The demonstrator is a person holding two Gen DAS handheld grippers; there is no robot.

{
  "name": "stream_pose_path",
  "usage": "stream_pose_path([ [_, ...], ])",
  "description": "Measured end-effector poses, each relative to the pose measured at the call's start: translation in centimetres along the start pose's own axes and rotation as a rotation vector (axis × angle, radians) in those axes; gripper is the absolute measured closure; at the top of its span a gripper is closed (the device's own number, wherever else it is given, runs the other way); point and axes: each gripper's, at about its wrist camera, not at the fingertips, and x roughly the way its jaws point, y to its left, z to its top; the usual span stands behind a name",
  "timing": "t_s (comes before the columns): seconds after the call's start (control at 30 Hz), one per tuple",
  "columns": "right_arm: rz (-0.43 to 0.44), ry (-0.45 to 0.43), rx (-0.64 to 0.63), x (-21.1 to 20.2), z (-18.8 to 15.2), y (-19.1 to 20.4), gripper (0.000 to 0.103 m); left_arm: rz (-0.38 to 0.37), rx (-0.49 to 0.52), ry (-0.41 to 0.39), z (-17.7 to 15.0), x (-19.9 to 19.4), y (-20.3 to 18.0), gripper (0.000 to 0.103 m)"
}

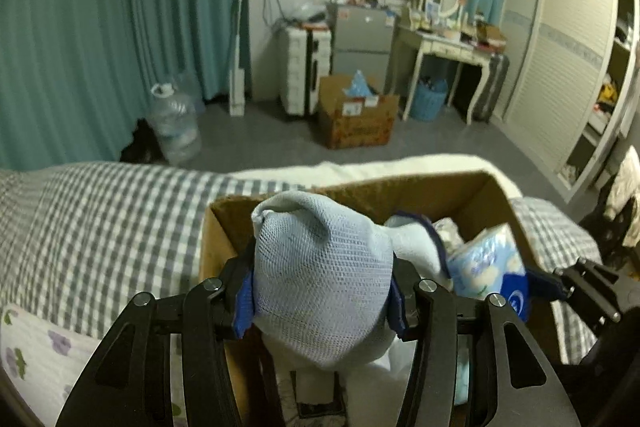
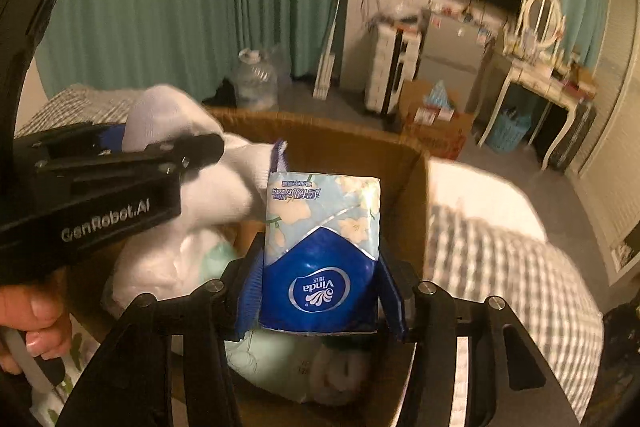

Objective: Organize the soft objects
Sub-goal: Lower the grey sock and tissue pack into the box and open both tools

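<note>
My left gripper (image 1: 322,297) is shut on a pale blue and white sock (image 1: 320,275) and holds it above an open cardboard box (image 1: 452,187) on the bed. My right gripper (image 2: 320,301) is shut on a blue Vinda tissue pack (image 2: 322,251) and holds it upright over the same box (image 2: 332,135). The tissue pack also shows in the left wrist view (image 1: 490,263). In the right wrist view the left gripper with the sock (image 2: 168,123) is at the left, above the box. Inside the box lie a white soft bundle (image 2: 156,267) and a pale green pack (image 2: 276,363).
The box stands on a bed with a grey checked cover (image 1: 100,219). A flowered cloth (image 1: 36,347) lies at the near left. Beyond the bed are a water jug (image 1: 176,123), a second cardboard box (image 1: 356,115) on the floor, a dressing table (image 1: 448,47) and a wardrobe (image 1: 560,59).
</note>
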Motion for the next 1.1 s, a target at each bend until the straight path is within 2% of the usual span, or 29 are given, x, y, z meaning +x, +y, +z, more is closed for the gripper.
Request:
stream_pose_path([
  [0.1, -0.011, 0.058, -0.021, 1.7, -0.7, 0.2, 0.051, 0.005, 0.004, 0.022, -0.1, 0.6, -0.2, 0.051],
  [0.3, -0.026, 0.037, -0.017, 1.5, -1.4, 0.5, 0.049, 0.049, 0.009, -0.008, 0.0, -0.8, -0.3, 0.044],
  [0.4, -0.025, 0.005, -0.010, 0.4, -1.6, 0.5, 0.038, 0.000, -0.021, -0.027, 0.4, -2.1, 0.3, 0.044],
  [0.43, -0.027, -0.003, -0.014, 0.1, -1.3, 0.7, 0.038, -0.020, -0.032, -0.026, 0.6, -2.6, 0.4, 0.043],
  [0.53, -0.042, -0.041, -0.039, -1.9, -1.1, 1.1, 0.035, -0.021, -0.037, -0.024, 1.0, -4.0, 0.3, 0.038],
  [0.63, -0.052, -0.081, -0.033, -4.2, -1.1, 1.1, 0.034, -0.012, -0.030, -0.056, 1.5, -6.2, 0.0, 0.032],
  [0.7, -0.055, -0.109, -0.026, -6.1, -1.0, 1.0, 0.033, -0.012, -0.031, -0.081, 1.9, -7.9, -0.1, 0.022],
  [0.73, -0.059, -0.121, -0.025, -7.0, -1.0, 0.9, 0.033, -0.007, -0.033, -0.096, 2.0, -8.8, -0.2, 0.021],
  [1.1, -0.084, -0.322, 0.034, -20.1, -2.0, 0.7, 0.028, -0.004, -0.058, -0.284, 2.3, -21.4, -0.3, 0.018],
])
